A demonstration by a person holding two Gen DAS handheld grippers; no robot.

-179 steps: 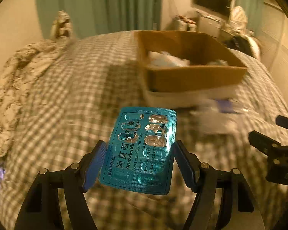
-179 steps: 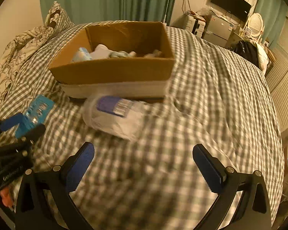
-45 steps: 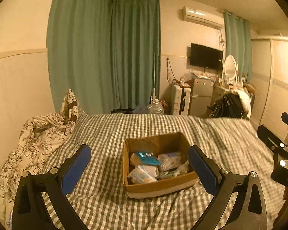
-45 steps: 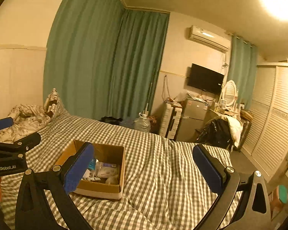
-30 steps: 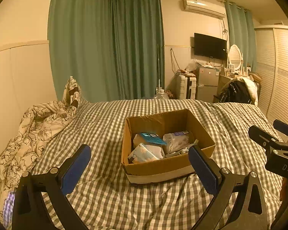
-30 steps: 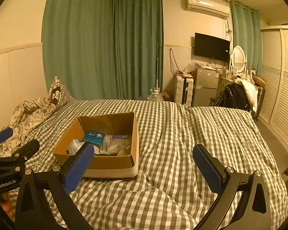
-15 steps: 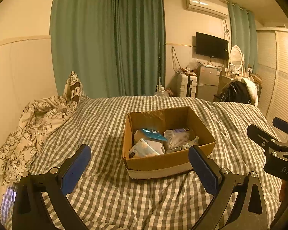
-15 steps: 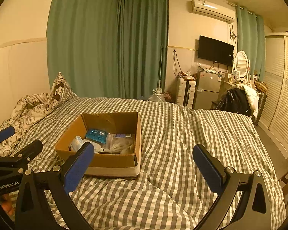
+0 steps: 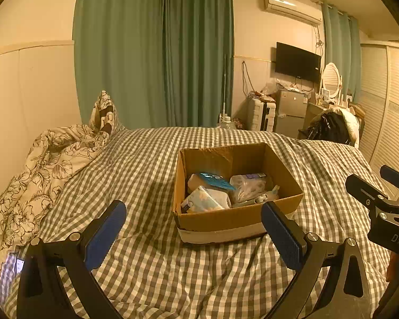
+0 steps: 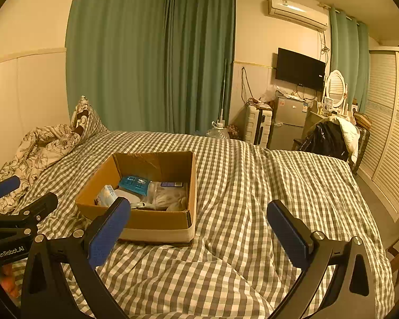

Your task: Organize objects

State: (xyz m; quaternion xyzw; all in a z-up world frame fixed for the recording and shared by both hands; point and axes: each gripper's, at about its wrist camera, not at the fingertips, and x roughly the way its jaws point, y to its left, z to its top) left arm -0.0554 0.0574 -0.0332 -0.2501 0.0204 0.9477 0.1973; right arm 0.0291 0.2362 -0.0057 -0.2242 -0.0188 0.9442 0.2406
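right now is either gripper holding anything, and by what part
Nothing is held. The left gripper and right gripper are both open and empty above the bed; the blue blister pack lies in the cardboard box.

1. We see a bed cover [image 9: 146, 164] checked in grey and white, tinted yellow by the warm light.
2. We see a brown cardboard box [image 9: 236, 219] with a white band along its base.
3. Inside it we see a teal blister pack [image 10: 134, 184], a pale tissue packet [image 9: 199, 203] with faint blue print, and a clear bag [image 9: 246, 186] bearing a purple label.
4. We see a cream quilt [image 9: 40, 164] printed with dark outlined flowers.
5. We see plain green curtains [image 9: 157, 53] against cream walls.
6. We see black gripper frames with blue pads on the fingers [image 9: 105, 235], on both the left gripper [image 9: 194, 235] and the right gripper [image 10: 199, 234].
7. We see a black television [image 10: 300, 69] and a white air conditioner [image 10: 298, 13].
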